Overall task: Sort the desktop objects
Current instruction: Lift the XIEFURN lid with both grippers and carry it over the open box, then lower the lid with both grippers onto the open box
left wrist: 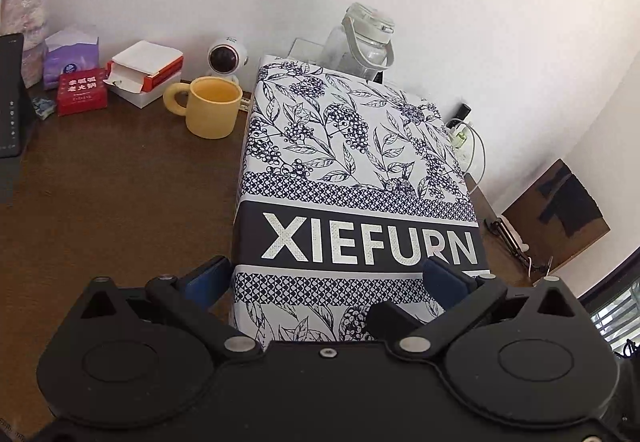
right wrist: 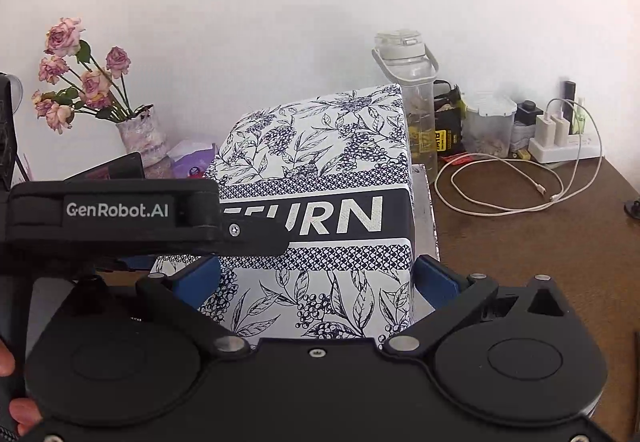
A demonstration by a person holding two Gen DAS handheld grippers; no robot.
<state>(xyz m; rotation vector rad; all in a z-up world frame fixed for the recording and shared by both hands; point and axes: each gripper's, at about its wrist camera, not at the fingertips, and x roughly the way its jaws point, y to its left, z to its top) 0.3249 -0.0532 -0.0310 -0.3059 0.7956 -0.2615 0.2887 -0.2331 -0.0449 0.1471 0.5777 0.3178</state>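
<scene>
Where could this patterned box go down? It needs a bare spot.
Bare wood lies in front of the yellow mug, left of the patterned box, and on the right nearer than the white cable. The back wall strip is crowded.

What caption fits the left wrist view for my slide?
Left hand-held gripper straddles the patterned XIEFURN box on a wooden desk, yellow mug beside it.
</scene>
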